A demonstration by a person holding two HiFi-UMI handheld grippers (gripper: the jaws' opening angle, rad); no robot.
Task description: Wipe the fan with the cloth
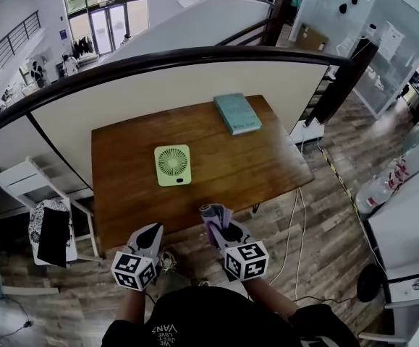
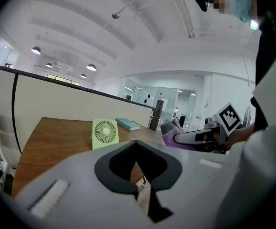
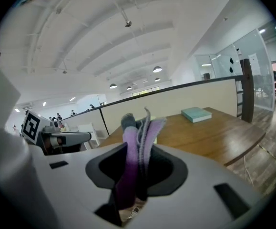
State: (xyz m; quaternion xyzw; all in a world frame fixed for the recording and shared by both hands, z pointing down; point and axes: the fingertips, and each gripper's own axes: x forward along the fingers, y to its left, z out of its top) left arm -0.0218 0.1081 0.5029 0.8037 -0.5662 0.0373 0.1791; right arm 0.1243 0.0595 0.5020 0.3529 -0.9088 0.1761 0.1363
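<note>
Right hand-held gripper (image 1: 220, 226): clenched on the purple cloth (image 3: 135, 147), whose folded layers stand up between the jaws; it hangs just off the worktop's (image 1: 122, 186) near edge.
Left hand-held gripper (image 1: 150, 236): clenched with nothing in it, at the right one's 9 o'clock.
Cloth handling: soft, light and floppy. The free end above the jaws is probably the wiping part, and a pinch low on the folds should stop it slipping.
Fan (image 1: 173, 165): small and pale green, apparently upright with its grille towards the person, at 12 o'clock from the grippers, mid-worktop.
Fan handling: likely light plastic that slides or tips under a push. The outer frame looks the safest hold, and the thin grille slats call for gentle pressure.
Around: a teal book (image 1: 236, 113) lies at the fan's 1 o'clock, well apart.
In the way: only bare wood lies between grippers and fan.
</note>
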